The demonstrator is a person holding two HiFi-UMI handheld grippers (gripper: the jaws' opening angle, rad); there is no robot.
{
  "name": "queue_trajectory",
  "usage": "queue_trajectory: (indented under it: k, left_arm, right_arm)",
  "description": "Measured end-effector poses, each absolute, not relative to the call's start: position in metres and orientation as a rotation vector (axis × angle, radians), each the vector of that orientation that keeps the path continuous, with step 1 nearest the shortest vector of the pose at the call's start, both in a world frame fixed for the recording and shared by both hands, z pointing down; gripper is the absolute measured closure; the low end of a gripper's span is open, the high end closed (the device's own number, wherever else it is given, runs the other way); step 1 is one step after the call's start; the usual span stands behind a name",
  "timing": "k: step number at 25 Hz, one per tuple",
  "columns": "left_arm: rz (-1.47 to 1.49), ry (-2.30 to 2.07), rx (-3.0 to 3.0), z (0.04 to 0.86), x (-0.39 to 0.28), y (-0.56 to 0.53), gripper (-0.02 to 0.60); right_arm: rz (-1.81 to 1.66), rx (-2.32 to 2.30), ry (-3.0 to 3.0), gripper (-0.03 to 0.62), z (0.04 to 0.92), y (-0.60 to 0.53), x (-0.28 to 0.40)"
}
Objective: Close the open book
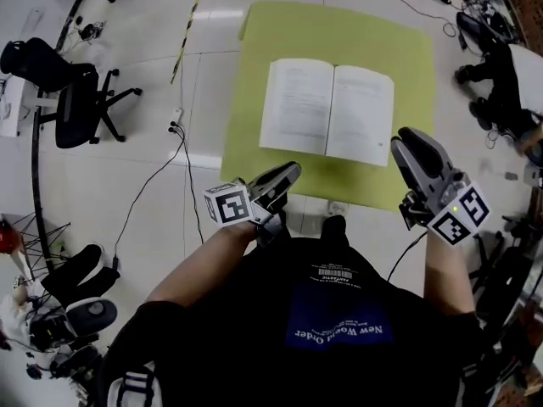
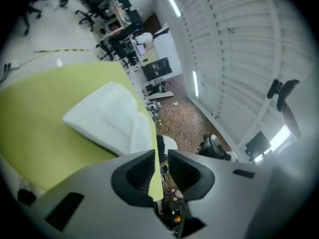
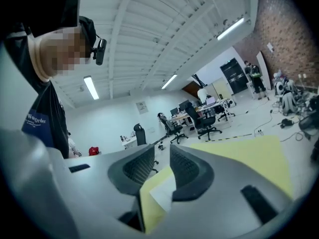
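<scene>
An open book (image 1: 327, 108) lies flat, pages up, on a yellow-green mat (image 1: 339, 32) on the floor. My left gripper (image 1: 288, 172) hangs over the mat's near edge, short of the book's left page. Its jaws stand a narrow slit apart with nothing between them. My right gripper (image 1: 405, 138) is just off the book's near right corner, also a slit apart and holding nothing. In the left gripper view the book (image 2: 107, 118) lies ahead on the mat (image 2: 45, 133), beyond the left gripper (image 2: 161, 156). Through the right gripper (image 3: 162, 151) I see mat (image 3: 249, 153) and a white piece, likely the book (image 3: 162, 195).
A black office chair (image 1: 72, 91) stands on the floor at left, with a cable (image 1: 182, 159) and power strip (image 1: 176, 117) between it and the mat. More dark chairs (image 1: 501, 75) crowd the right edge. The person's foot (image 1: 335, 225) rests at the mat's near edge.
</scene>
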State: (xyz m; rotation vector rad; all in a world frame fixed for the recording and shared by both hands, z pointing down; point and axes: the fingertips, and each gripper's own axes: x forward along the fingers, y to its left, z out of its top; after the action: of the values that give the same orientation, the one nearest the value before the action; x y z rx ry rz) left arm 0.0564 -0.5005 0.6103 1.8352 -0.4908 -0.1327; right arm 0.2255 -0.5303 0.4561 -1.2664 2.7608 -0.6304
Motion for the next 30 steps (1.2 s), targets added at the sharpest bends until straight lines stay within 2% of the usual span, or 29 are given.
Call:
queue_trajectory:
  k: [6, 10, 24, 25, 27, 30]
  left_arm:
    - [-0.215, -0.595, 1.433, 0.696, 0.059, -0.508, 0.341]
    - [-0.292, -0.648, 1.300, 0.715, 0.064, -0.528, 0.278]
    - [-0.563, -0.685, 1.307, 0.706, 0.046, -0.576, 0.282]
    - [-0.566, -0.691, 1.318, 0.705, 0.045, -0.576, 0.309]
    - [-0.563, -0.705, 1.369, 0.699, 0.046, -0.575, 0.481]
    - [-0.515, -0.719, 1.530, 0.676, 0.054, -0.575, 0.502]
  right_arm:
    - [-0.744, -1.250, 2.749, 0.519, 0.497, -0.520, 0.225]
    - [-0.782, -1.224, 2.726, 0.519, 0.507, -0.519, 0.226]
    - [-0.754, -1.196, 2.722, 0.519, 0.492, -0.512, 0.228]
    - [-0.753, -1.198, 2.721, 0.519, 0.491, -0.511, 0.229]
    - [-0.753, -1.198, 2.720, 0.519, 0.491, -0.510, 0.231]
    - [-0.754, -1.195, 2.723, 0.519, 0.491, -0.508, 0.230]
